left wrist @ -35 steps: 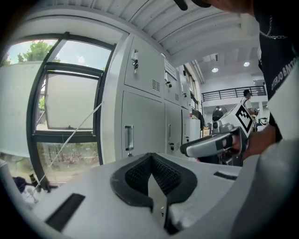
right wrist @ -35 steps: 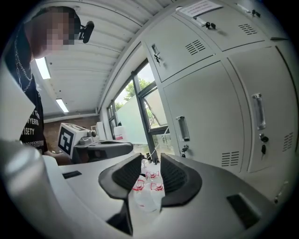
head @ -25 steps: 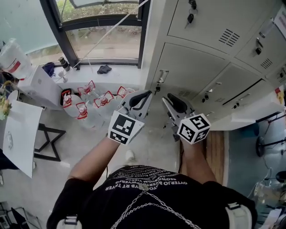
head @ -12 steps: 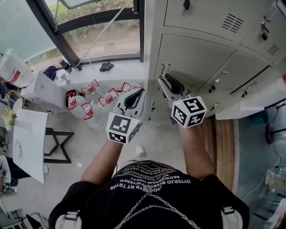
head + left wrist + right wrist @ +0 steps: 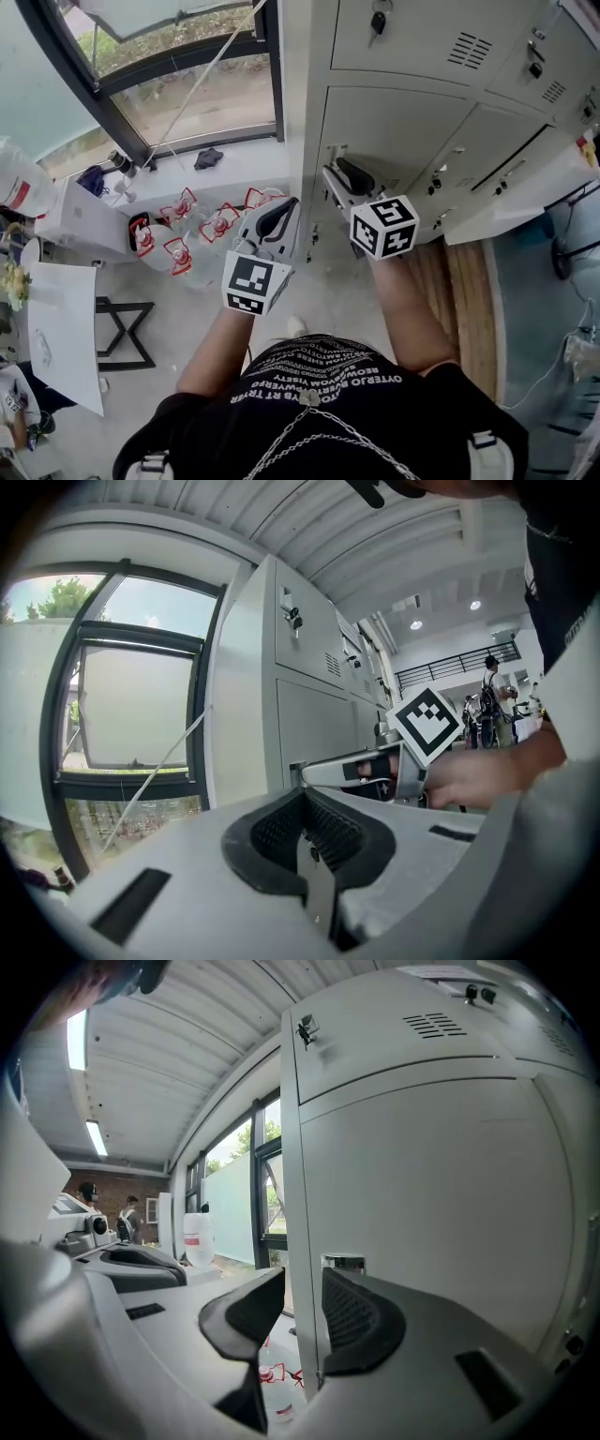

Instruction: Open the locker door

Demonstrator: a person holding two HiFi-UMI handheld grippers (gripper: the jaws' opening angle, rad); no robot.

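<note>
**As the right gripper nears the handle: approach to the locker door**

Whereas a second ago both grippers hung short of the cabinet, the right gripper (image 5: pixel 330 172) has now travelled to the left edge of the locker door (image 5: pixel 398 131). Its jaws stand apart and empty, straddling that edge close by the chrome handle (image 5: pixel 343 1262) without visibly pressing on it. The left gripper (image 5: pixel 289 203) waits lower and beside it, jaws together on nothing. The door remains shut; by this reading the approach is nearly complete and the grasp is yet to be made

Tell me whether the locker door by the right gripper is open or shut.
Shut: the locker door lies flush, with no gap beside its handle.
</note>
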